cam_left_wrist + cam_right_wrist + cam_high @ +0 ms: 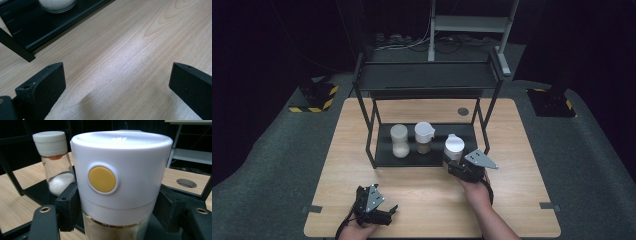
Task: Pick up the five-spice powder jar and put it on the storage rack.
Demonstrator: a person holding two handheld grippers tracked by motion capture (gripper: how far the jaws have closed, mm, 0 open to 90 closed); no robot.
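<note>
A jar with a white cap and a yellow button point(102, 179) holds brownish contents. My right gripper point(117, 205) is shut on it, one jaw pressed against each side below the cap. In the high view this jar point(454, 146) is at the right front of the black rack's lower shelf point(384, 155), with the right gripper point(453, 162) just in front of it. I cannot tell whether the jar rests on the shelf. My left gripper point(387, 210) lies near the table's front edge, left of centre. Its jaws stand wide open over bare wood point(117, 82).
Two more jars stand on the lower shelf: one with white granules point(399, 140) point(53, 162) and a white-capped one with brown contents point(424, 137). The rack's upper shelf point(427, 76) overhangs them on thin black legs. The wooden table point(432, 195) has a round hole point(463, 111) at the back.
</note>
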